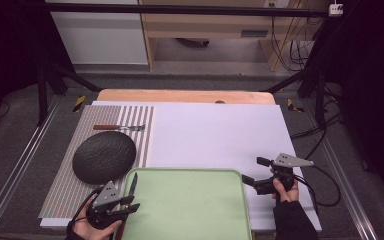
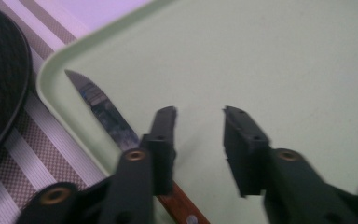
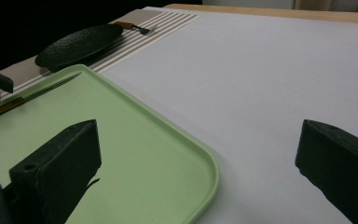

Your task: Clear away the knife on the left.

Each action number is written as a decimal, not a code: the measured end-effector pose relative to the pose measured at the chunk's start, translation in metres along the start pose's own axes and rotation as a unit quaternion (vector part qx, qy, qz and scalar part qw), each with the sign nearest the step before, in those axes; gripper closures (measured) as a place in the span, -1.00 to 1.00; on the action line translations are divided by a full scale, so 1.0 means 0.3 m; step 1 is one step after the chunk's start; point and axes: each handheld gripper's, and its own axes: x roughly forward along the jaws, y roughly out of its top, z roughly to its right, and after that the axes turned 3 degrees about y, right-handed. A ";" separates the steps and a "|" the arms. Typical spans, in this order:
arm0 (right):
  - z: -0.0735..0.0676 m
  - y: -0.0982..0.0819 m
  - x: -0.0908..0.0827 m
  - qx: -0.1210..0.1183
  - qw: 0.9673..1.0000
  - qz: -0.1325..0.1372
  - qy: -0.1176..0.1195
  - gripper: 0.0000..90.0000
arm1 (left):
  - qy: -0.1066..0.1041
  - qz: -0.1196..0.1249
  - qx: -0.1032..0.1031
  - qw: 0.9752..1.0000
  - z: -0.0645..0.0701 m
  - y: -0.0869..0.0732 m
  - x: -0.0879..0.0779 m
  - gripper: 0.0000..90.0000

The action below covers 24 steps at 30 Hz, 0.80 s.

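A pale green tray lies at the front of the table, its bare floor showing wide in the left gripper view. A knife with a brown wooden handle rests along the tray's left side, blade pointing away from me. My left gripper hovers over the handle end, open, with nothing between its jaws; the knife passes under the left jaw. My right gripper stands wide open just off the tray's right rim, holding nothing.
A dark textured plate sits on a striped placemat at the left, with a wooden-handled fork beyond it. A white mat covers the table's middle and right. The wooden table edge runs along the far side.
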 end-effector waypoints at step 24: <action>0.003 0.001 0.003 0.000 1.000 0.000 -0.004 -0.99 | -0.002 0.033 0.007 0.999 -0.153 0.104 -0.027 -0.98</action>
